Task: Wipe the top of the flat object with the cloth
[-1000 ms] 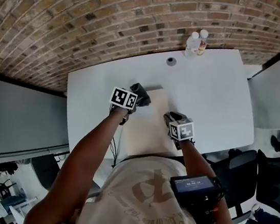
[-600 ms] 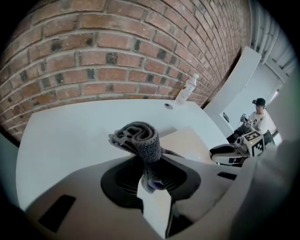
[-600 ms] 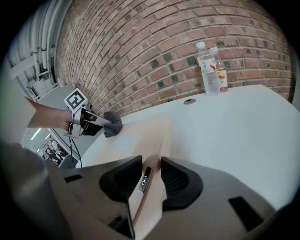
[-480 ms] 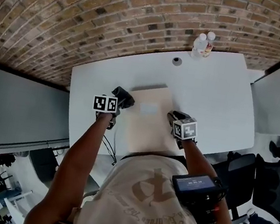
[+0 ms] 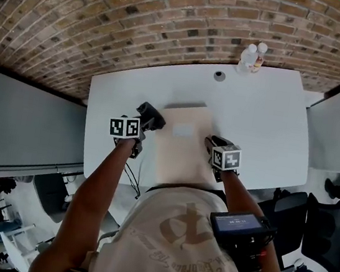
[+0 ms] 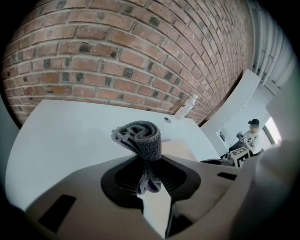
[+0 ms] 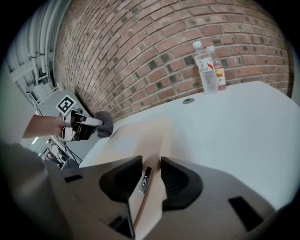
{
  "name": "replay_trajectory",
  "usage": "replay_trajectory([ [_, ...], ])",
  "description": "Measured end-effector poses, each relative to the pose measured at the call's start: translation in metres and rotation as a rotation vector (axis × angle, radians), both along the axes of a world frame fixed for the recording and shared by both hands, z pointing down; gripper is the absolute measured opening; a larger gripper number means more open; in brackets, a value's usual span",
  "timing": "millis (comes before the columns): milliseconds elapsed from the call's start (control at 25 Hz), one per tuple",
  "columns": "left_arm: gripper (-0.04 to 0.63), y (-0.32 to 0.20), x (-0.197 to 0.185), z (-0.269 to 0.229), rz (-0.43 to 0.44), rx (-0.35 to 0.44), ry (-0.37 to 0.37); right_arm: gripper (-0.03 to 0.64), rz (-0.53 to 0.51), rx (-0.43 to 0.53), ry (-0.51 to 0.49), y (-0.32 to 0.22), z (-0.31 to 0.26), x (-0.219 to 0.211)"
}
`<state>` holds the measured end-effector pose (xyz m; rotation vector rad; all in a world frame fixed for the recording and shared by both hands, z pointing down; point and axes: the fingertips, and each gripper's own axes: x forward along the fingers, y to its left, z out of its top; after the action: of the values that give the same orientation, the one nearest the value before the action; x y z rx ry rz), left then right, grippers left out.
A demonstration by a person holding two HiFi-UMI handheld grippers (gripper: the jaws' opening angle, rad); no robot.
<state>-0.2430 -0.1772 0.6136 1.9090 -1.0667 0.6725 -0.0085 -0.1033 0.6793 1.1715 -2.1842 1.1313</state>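
Board (image 5: 181, 143): laid flat on table (image 5: 267, 114); right edge pinched by right claw (image 7: 151, 172).
Cloth (image 6: 139, 136): clamped in left claw (image 6: 149, 182), held just beside board's left edge.
Step judged: wiping.
Next: cloth to be lowered onto top and swept across.

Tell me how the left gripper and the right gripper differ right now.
The left gripper clamps a rolled grey cloth; the right gripper clamps an edge of the flat beige object. The left gripper is by the object's left edge, the right gripper on its right edge. Both angle down toward the white table.
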Motion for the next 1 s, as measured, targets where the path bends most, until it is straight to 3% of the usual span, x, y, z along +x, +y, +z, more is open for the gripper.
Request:
replay_trajectory([
  [240, 0.104, 0.004, 0.089, -0.014, 0.127, 0.001, 0.116, 0.137, 0.0, 0.015, -0.039, -0.001, -0.002, 0.0],
  [480, 0.104, 0.017, 0.172, -0.005, 0.269, -0.03, 0.123, 0.138, -0.038, 0.01, -0.07, 0.006, -0.005, 0.002],
  [800, 0.104, 0.034, 0.229, 0.019, 0.351, -0.1, 0.097, 0.135, -0.085, -0.063, -0.157, 0.031, 0.0, 0.001],
  [1000, 0.104, 0.035, 0.235, 0.032, 0.35, -0.107, 0.046, 0.133, -0.121, -0.055, -0.166, 0.03, 0.0, 0.004],
])
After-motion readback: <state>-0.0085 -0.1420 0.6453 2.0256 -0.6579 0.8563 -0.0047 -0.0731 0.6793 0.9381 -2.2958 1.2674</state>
